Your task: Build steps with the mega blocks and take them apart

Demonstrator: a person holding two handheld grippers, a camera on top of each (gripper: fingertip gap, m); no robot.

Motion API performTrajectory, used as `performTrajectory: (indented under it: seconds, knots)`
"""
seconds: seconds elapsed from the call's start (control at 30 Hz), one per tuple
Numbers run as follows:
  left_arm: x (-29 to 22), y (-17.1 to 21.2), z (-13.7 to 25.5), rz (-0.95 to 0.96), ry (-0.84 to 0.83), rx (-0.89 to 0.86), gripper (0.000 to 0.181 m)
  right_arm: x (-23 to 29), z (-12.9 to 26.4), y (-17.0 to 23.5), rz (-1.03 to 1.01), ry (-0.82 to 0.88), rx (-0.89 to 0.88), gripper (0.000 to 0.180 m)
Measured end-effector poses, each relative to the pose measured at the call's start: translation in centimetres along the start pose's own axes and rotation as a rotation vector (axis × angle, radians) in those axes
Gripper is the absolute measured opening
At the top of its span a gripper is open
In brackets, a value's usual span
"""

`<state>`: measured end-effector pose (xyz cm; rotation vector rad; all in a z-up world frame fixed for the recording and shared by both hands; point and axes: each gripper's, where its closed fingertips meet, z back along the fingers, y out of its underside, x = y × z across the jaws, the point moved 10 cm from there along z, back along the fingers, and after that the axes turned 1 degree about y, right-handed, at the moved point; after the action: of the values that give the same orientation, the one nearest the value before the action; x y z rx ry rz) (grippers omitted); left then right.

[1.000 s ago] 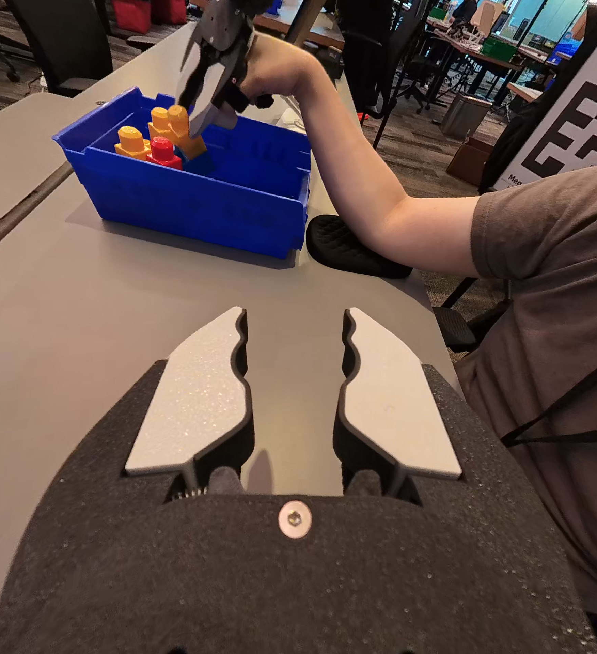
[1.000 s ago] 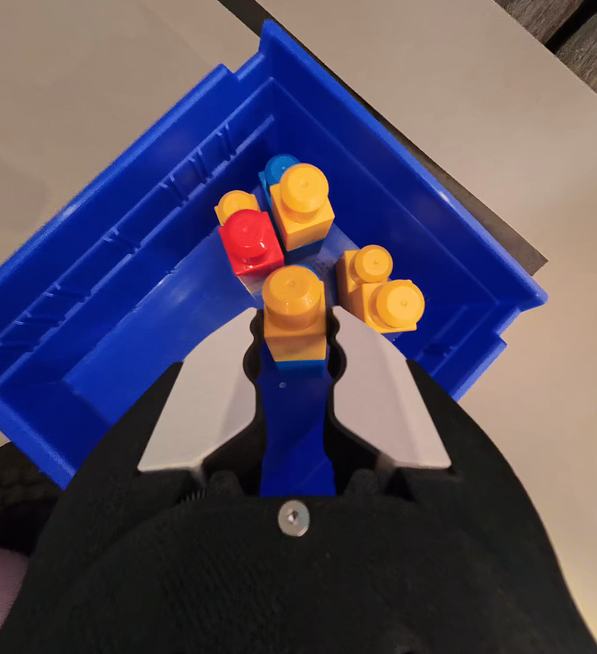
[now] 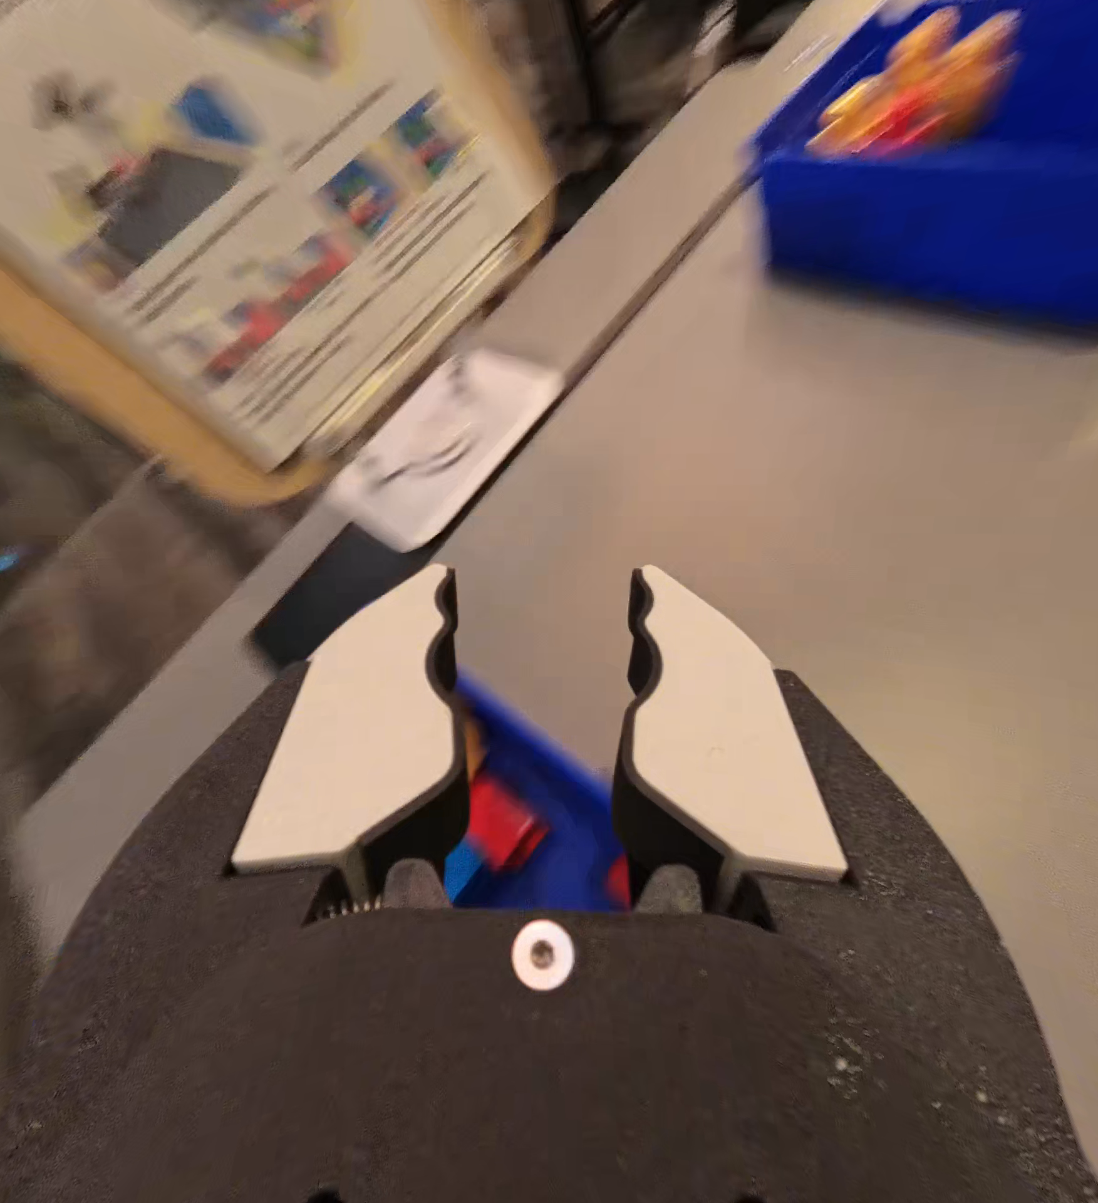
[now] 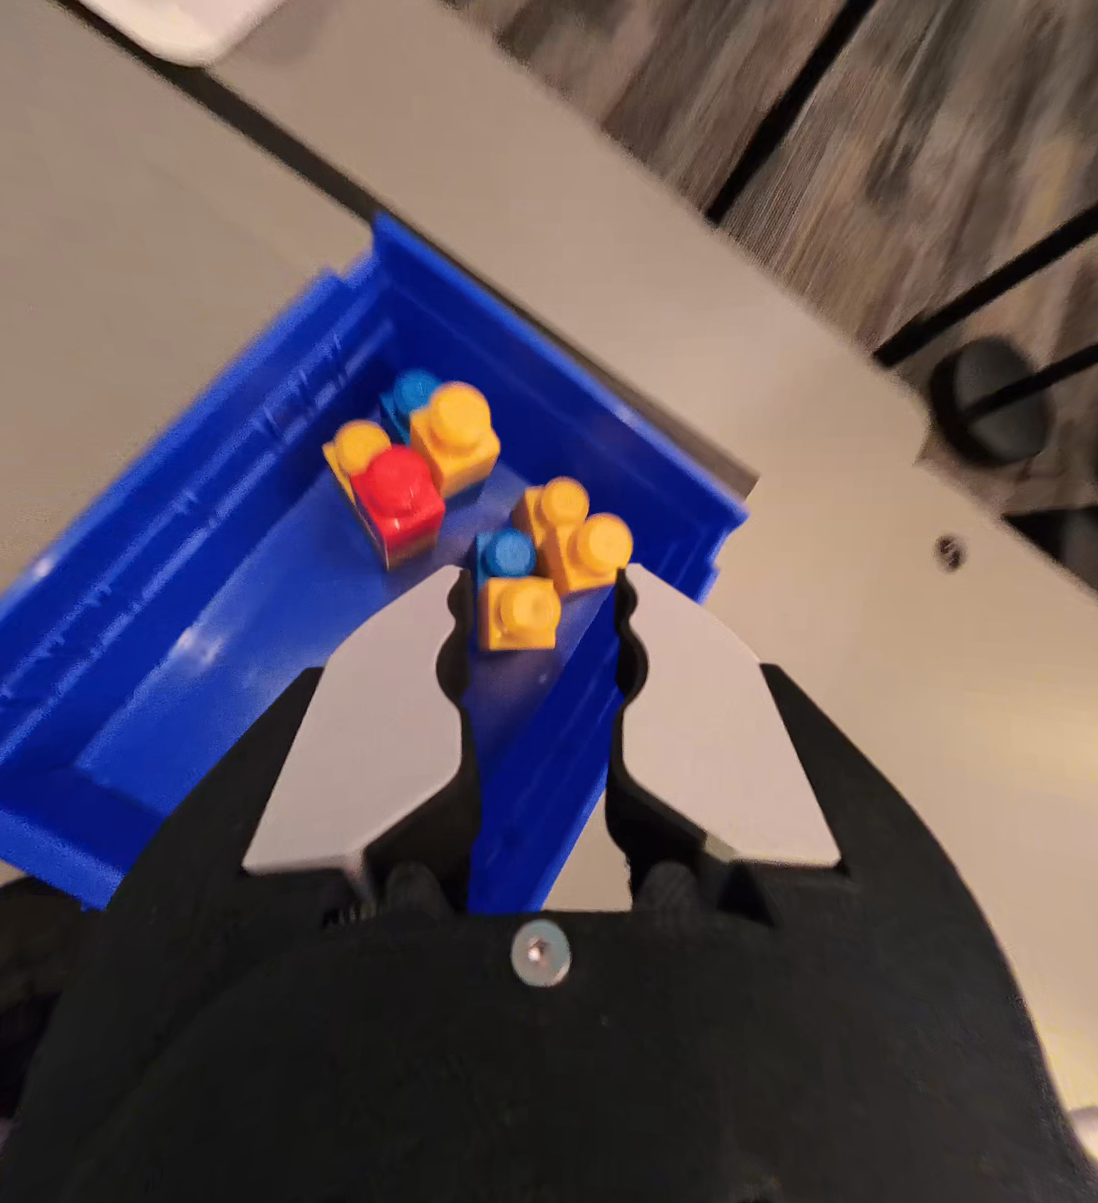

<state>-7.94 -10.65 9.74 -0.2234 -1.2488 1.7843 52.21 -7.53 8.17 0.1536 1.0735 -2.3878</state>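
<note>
The left gripper [image 3: 539, 579] hangs spread and empty over the grey table [image 3: 858, 521], a second blue bin [image 3: 533, 872] blurred beneath it. The mega blocks [image 4: 468, 495] cluster toward the far corner of the blue bin [image 4: 162, 566]. The right gripper [image 4: 536, 579] hovers spread above a yellow block [image 4: 520, 615]. Motion blur suggests speed; closing off-centre could tip it against its neighbours.

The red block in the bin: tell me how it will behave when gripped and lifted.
The red block looks like stiff moulded plastic, so it probably won't flex. Its glossy faces may slip somewhat. It sits atop another block beside an orange block in the blue bin, so lifting may drag the lower piece along.
</note>
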Motion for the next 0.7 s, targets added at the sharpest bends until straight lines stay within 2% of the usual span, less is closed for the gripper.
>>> performTrajectory:
  seconds: [0.07, 0.1, 0.2, 0.27, 0.43, 0.53, 0.7]
  knots:
    - [2.0, 2.3, 1.2, -0.007, -0.157, 0.156, 0.046, 1.2, 2.2, -2.1, 0.045, 0.055, -0.143, 0.044]
    - [2.7, 3.5, 1.5, 0.014, -0.18, 0.232, 0.046, 1.9, 3.2, -3.1, 0.061, 0.07, -0.214, 0.044]
    - [4.4, 6.5, 1.8, 0.113, -0.141, 0.363, 0.047, 4.4, 5.1, -5.5, 0.108, 0.074, -0.375, 0.043]
    - [5.0, 8.2, 1.8, 0.184, -0.108, 0.436, 0.044, 5.8, 5.4, -6.6, 0.138, 0.061, -0.417, 0.043]
    - [5.0, 11.8, 2.1, 0.28, -0.018, 0.719, 0.042, 8.5, 4.0, -8.2, 0.231, 0.022, -0.386, 0.044]
    - [4.4, 13.1, 2.0, 0.353, 0.056, 0.827, 0.043, 9.2, 2.5, -8.5, 0.262, 0.009, -0.321, 0.044]
    - [5.9, 14.0, 1.0, 0.35, -0.092, 0.89, 0.048, 10.1, 0.7, -8.5, 0.315, 0.003, -0.226, 0.045]
